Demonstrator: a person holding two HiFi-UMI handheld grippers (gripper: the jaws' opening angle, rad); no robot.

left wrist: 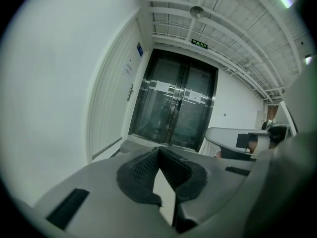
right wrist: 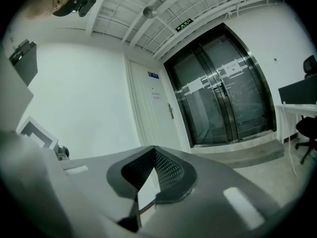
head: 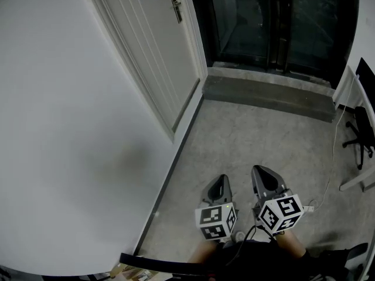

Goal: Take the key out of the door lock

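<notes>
Over floor [head: 263,133], left claw [head: 220,180], right claw [head: 262,171] parallel.

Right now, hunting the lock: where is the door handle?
Head view, top centre: the door handle sits on the white door, just left of the glass doors.

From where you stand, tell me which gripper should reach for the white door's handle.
Left, marginally: the left gripper sits nearer the wall holding the white door and its handle, the right gripper farther out. Both are shut, empty and far off.
</notes>
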